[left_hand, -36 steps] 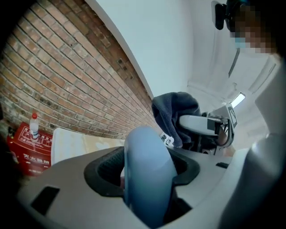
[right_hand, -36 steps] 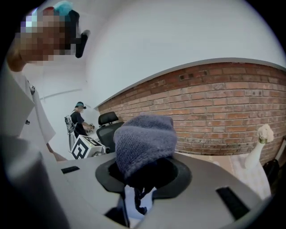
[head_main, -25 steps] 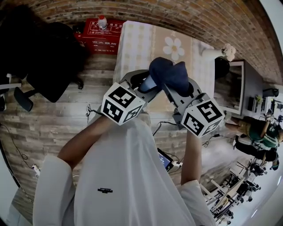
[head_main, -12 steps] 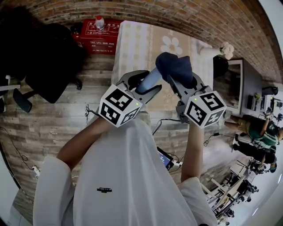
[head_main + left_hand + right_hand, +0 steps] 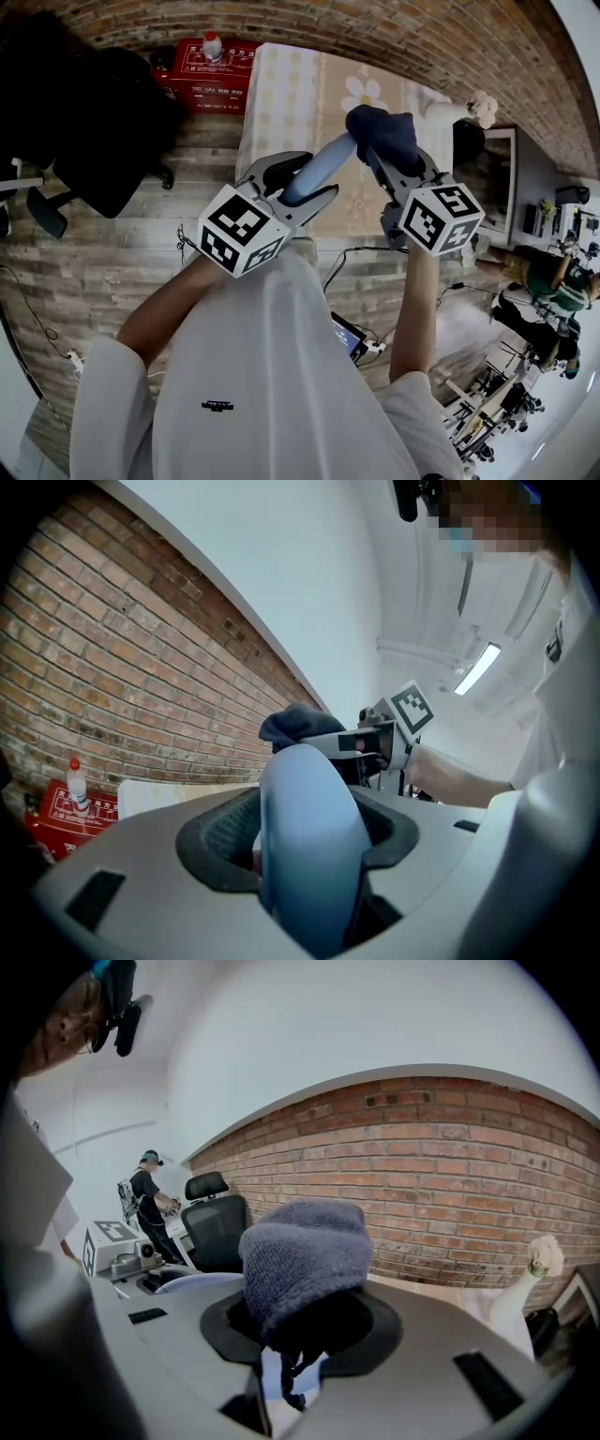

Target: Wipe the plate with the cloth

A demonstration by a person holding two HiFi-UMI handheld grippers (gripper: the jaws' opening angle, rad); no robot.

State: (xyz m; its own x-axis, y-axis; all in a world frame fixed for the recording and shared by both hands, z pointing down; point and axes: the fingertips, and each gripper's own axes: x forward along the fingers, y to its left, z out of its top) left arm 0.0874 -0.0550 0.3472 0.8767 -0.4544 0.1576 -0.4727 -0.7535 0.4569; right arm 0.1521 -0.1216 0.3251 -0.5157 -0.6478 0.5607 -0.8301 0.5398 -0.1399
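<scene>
Our right gripper (image 5: 394,161), jaws clamped on the cloth (image 5: 382,136), has slid toward 2 o'clock, reaching the far rim of the plate (image 5: 319,169). Our left gripper (image 5: 292,185) pinches the plate's near edge, holding it up over the table (image 5: 281,94). We judge this stroke nearly spent.

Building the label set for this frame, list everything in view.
plate: 1, light blue, held up on edge, centre
cloth: 1, dark blue, bunched at the plate's far rim
table: 1, beige flowered cover, ahead
box: 1, red, left of table
bottle: 1, white, red cap, on box
office chair: 1, black, far left
vase: 1, white, with flower, table's right edge
left gripper: grey, shut on plate
right gripper: grey, shut on cloth
</scene>
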